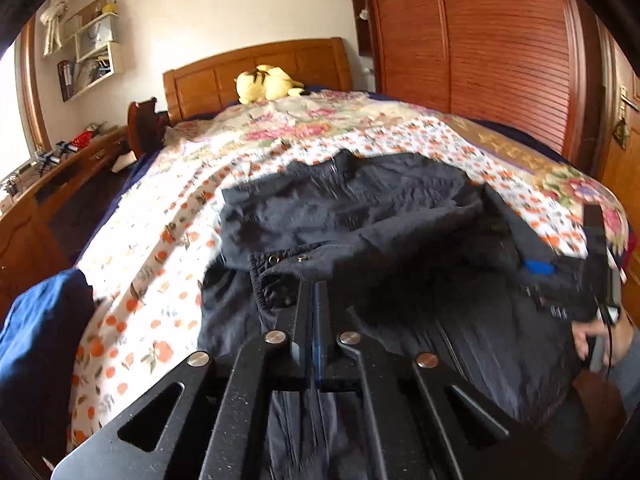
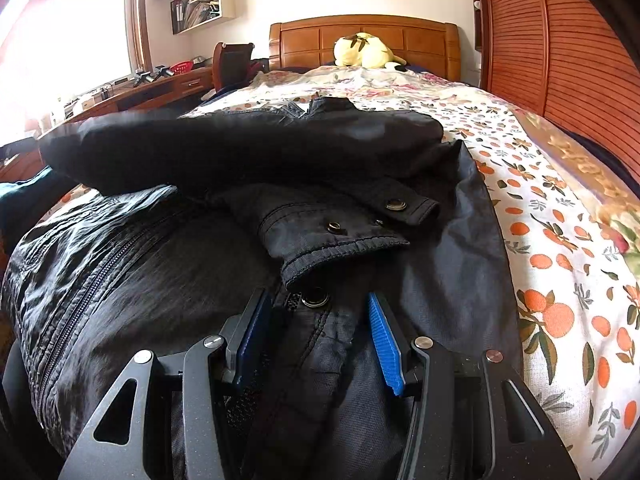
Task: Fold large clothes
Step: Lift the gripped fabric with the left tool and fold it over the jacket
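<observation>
Jacket (image 2: 240,184), black and crumpled, lies on the bed (image 2: 560,264) over an orange-patterned sheet, its collar toward the headboard (image 2: 360,40). One sleeve is folded across the body, its snap-buttoned cuff (image 2: 340,240) resting near the middle, just beyond the right claw (image 2: 320,312). That claw sits low over the jacket's front with its jaws apart; the blue pads (image 2: 384,344) stand on either side of a fold of fabric and a snap, but whether they press on the cloth cannot be told. The zipper runs along the jacket to its left.

In the left wrist view the left claw (image 1: 312,296) is clenched, fingers together, with its tips at the cuff; whether any fabric is pinched between them cannot be told. At the far right of that view a hand (image 1: 596,340) holds the other tool over the jacket's edge. A yellow plush (image 1: 268,82) lies by the headboard, well apart from the jacket.
</observation>
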The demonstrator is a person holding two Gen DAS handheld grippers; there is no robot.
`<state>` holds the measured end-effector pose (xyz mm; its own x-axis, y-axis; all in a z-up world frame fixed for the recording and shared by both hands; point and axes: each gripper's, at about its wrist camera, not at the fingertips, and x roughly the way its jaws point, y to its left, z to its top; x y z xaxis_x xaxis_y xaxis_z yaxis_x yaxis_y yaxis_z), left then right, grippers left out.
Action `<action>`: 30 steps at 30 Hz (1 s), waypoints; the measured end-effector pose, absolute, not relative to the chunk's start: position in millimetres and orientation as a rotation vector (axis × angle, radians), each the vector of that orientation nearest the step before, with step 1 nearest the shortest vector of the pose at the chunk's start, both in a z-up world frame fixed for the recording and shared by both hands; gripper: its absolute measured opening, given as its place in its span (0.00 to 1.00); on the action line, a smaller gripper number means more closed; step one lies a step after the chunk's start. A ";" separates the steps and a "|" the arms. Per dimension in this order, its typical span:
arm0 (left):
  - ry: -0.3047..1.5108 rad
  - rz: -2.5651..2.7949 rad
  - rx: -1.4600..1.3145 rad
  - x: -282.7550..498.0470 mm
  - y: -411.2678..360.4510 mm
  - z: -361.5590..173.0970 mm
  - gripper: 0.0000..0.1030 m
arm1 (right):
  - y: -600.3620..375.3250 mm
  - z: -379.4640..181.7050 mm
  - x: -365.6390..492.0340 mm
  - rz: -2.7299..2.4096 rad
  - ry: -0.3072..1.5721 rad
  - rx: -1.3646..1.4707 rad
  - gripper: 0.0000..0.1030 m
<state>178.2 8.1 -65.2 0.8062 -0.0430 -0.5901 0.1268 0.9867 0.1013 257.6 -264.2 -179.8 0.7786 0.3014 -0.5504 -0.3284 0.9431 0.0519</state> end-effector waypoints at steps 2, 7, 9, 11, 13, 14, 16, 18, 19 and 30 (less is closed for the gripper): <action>0.648 -0.113 0.128 167.8 7.5 -74.0 0.00 | -264.6 -180.2 257.8 0.341 0.586 -0.046 0.50; 0.666 -0.133 0.118 155.8 0.7 -85.0 0.00 | -265.0 -180.4 258.2 0.340 0.587 -0.047 0.50; 0.658 -0.150 0.107 155.8 -0.8 -83.8 0.00 | -264.9 -180.4 258.1 0.340 0.587 -0.048 0.50; 0.653 -0.149 0.099 159.0 -0.5 -82.2 0.00 | -264.8 -180.3 257.9 0.341 0.586 -0.048 0.50; 0.659 -0.146 0.092 164.9 1.4 -82.9 0.05 | -264.9 -180.3 257.9 0.341 0.586 -0.048 0.50; 0.663 -0.145 0.081 169.2 4.0 -83.8 0.23 | -264.8 -180.2 257.8 0.341 0.586 -0.048 0.50; 0.668 -0.161 0.051 179.8 10.2 -87.3 0.53 | -265.0 -180.4 258.0 0.340 0.585 -0.048 0.50; 0.680 -0.152 0.037 189.3 14.9 -91.9 0.74 | -265.3 -180.4 258.4 0.340 0.585 -0.047 0.50; 0.675 -0.133 0.035 195.8 18.2 -95.0 0.74 | -265.3 -180.4 258.4 0.341 0.585 -0.047 0.50; 0.745 -0.076 0.062 280.5 43.6 -121.7 0.74 | -265.6 -180.9 258.9 0.340 0.582 -0.047 0.50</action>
